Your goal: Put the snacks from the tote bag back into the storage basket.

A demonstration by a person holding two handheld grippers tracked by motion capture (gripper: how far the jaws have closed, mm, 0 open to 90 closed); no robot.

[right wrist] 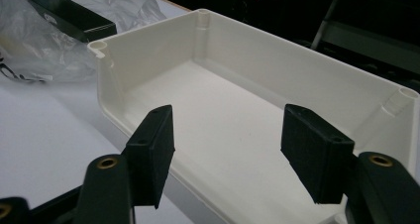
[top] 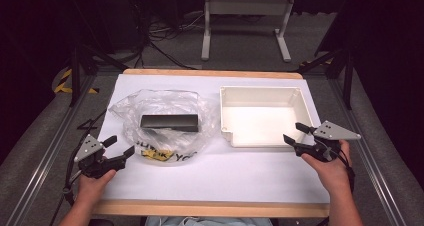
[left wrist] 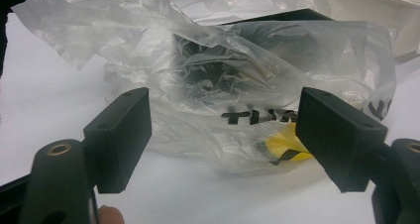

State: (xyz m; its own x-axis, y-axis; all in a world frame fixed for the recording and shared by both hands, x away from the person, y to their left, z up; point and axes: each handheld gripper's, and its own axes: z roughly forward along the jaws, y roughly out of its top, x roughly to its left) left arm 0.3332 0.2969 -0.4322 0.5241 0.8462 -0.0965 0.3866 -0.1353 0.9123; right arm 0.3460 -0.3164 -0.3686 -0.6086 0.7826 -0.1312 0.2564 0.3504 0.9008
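1. Two handheld grippers sit low over the white tabletop [top: 210,178], one at each side, each held by a person's hand.
2. At the left, the left gripper [top: 120,147] has its fingers [left wrist: 119,137] spread wide apart with nothing pinched between them; they hang released just short of the bag.
3. Right ahead of those fingers lies a crumpled clear plastic bag [top: 165,118], its near edge just beyond the fingertips in the left gripper view. It carries black lettering and a yellow patch [left wrist: 282,142] that sits close to the inner side of the finger at the right of that view.
4. Inside the bag, farther off from the left fingers, rests a flat black box [top: 169,122], lying level and seen through the plastic.
5. Between the two grippers' reach, to the right of the bag and just beside it, stands a shallow white tray [top: 303,106].
6. At the right, the right gripper [top: 296,133] points at the tray's near right corner. Its fingers [right wrist: 151,152] are parted and released, gripping nothing; in the right gripper view they frame the tray's near wall and floor without touching them, as far as I can tell.
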